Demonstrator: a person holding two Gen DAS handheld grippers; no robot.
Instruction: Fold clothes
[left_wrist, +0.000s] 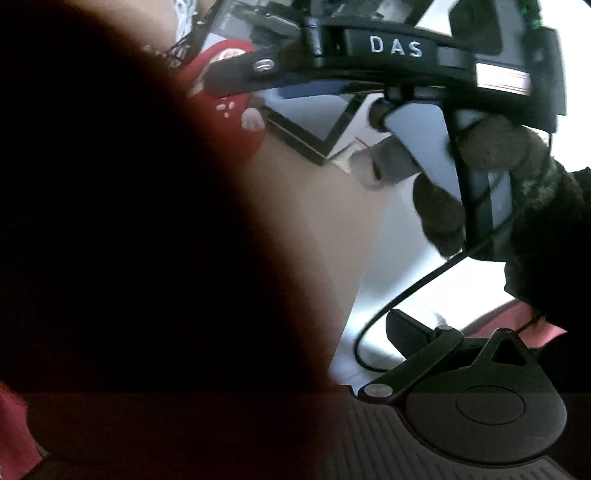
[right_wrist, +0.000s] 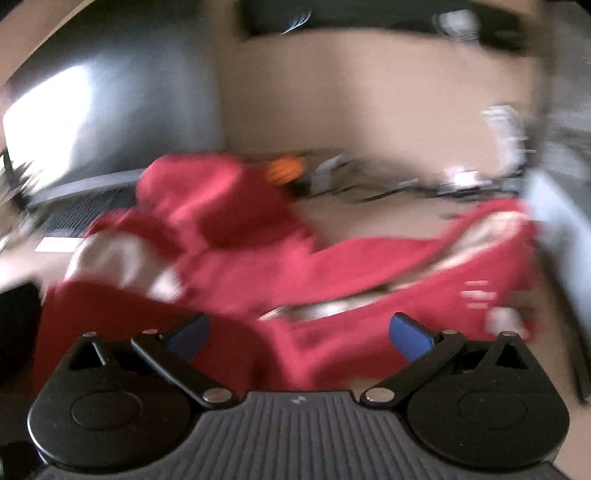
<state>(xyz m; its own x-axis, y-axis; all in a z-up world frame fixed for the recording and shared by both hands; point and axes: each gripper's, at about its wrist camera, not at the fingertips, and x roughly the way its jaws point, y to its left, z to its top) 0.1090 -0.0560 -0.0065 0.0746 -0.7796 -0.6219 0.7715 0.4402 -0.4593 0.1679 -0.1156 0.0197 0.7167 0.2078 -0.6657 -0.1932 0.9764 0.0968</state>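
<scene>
**Red garment heaped on the counter, right jaws spread above it**

In the right wrist view, the red garment (right_wrist: 258, 258) lies crumpled across the middle of the frame on a tan counter (right_wrist: 369, 110). One bunched part rises at centre left, and a long flap stretches toward the right edge. Pale lining or print shows at the left of the heap and along the flap, with small white marks at lower right. The picture is blurred, so the finer folds cannot be read. The right gripper (right_wrist: 299, 332) sits at the bottom of the frame, its jaws spread wide with the blue pads (right_wrist: 410, 338) well apart and nothing between them; red cloth fills the gap behind. An orange object (right_wrist: 284, 170) sits just behind the heap, too blurred to identify. A dark laptop (right_wrist: 85, 210) with a bright screen fills the upper left.

In the left wrist view, a dark, red-edged mass very close to the lens covers the whole left half. Only one finger of the left gripper (left_wrist: 406, 332) shows at lower centre right, so I cannot tell how its jaws stand. In the upper right, a gloved hand (left_wrist: 491, 177) holds the other handheld device (left_wrist: 395, 48), marked "DAS". A patch of the red garment (left_wrist: 236, 110) with white marks shows at upper centre.
</scene>
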